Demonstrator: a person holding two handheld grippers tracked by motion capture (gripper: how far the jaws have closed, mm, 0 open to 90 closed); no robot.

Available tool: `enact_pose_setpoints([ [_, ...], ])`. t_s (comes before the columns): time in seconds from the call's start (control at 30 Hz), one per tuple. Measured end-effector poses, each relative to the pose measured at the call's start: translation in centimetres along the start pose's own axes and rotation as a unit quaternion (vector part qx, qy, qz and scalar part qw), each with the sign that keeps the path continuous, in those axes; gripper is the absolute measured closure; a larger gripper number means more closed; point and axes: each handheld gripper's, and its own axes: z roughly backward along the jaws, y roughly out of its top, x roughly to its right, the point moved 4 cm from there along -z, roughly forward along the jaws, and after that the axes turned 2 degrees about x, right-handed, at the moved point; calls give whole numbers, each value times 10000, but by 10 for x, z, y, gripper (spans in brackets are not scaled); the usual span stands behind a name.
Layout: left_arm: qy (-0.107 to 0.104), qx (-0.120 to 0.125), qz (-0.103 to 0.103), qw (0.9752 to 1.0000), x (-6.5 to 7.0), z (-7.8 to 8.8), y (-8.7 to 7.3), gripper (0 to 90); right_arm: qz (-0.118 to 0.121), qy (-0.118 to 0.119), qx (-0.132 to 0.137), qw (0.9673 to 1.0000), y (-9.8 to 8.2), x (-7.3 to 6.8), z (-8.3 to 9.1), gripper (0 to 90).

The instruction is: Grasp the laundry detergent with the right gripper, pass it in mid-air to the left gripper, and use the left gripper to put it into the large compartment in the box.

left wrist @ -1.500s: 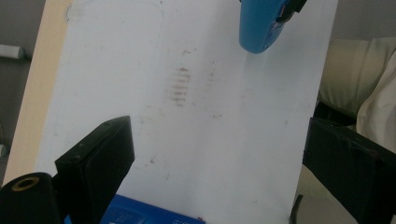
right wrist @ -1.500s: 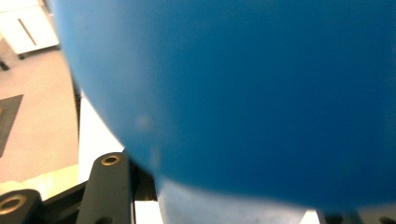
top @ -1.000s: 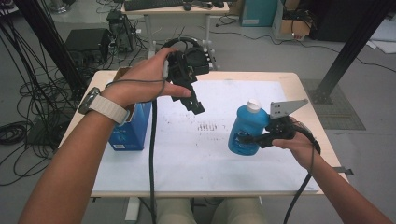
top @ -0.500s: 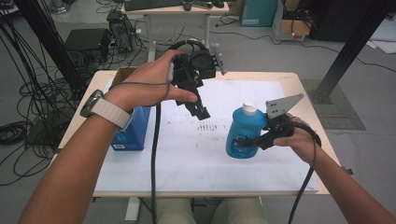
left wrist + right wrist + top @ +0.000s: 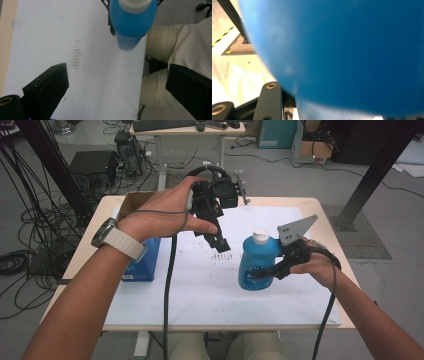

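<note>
Already gripped: the blue bottle [image 5: 257, 262] is pinched by the right claw [image 5: 260, 272]; the cap is not yet touched.

From the high view, the bottle is held upright at the table's [image 5: 300, 204] right, the left claw [image 5: 221, 243] spread above, a blue box [image 5: 142, 262] far left. Through the left gripper view, the white cap [image 5: 134, 4] is seen ahead, unobstructed. Across the right gripper view, blue plastic [image 5: 352, 50] is pressed close.

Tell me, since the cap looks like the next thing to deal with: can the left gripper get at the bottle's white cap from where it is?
Probably yes. The left gripper hangs open beside the white cap, with nothing between them; the right gripper clamps the blue bottle lower down.
</note>
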Motion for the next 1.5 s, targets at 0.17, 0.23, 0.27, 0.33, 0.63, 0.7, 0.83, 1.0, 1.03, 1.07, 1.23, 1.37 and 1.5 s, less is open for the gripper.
enact_pose_setpoints([
  [0.17, -49, -2, -56, 10000, 3, -2, 3, 50, 52, 33, -80, 9999, 2, 1, -5, 430],
  [0.23, -62, 7, -87, 9999, 5, -3, 5, 50, 61, 48, -95, 9999, 2, 1, -7, 430],
  [0.27, -69, -2, -94, 9999, 5, -4, 5, 50, 62, 66, -99, 9999, 2, 2, -7, 430],
  [0.33, -78, -5, -96, 9999, 6, -4, 6, 49, 83, 59, -113, 9999, 3, 2, -9, 430],
  [0.63, -86, 12, -125, 9999, 7, -7, 7, 48, 127, 76, -192, 9997, 5, 5, -14, 431],
  [0.7, -83, 17, -126, 9999, 7, -7, 7, 48, 131, 67, -212, 9997, 6, 5, -15, 430],
  [0.83, -116, 31, -113, 9999, 7, -6, 6, 45, 158, 85, -232, 9996, 9, 7, -18, 430],
  [1.0, -103, 15, -117, 9999, 7, -6, 6, 45, 161, 113, -226, 9996, 13, 8, -22, 431],
  [1.03, -102, 12, -108, 9999, 7, -6, 7, 45, 157, 124, -236, 9995, 14, 8, -23, 430],
  [1.07, -102, 6, -113, 9999, 7, -7, 7, 46, 175, 127, -246, 9995, 15, 8, -24, 430],
  [1.23, -105, -6, -123, 9999, 7, -8, 9, 48, 191, 131, -271, 9994, 20, 9, -28, 430],
  [1.37, -93, -12, -134, 9999, 7, -9, 11, 49, 204, 105, -272, 9994, 21, 10, -29, 430],
  [1.5, -100, -9, -144, 9998, 6, -11, 13, 50, 172, 95, -274, 9994, 21, 9, -30, 430],
])
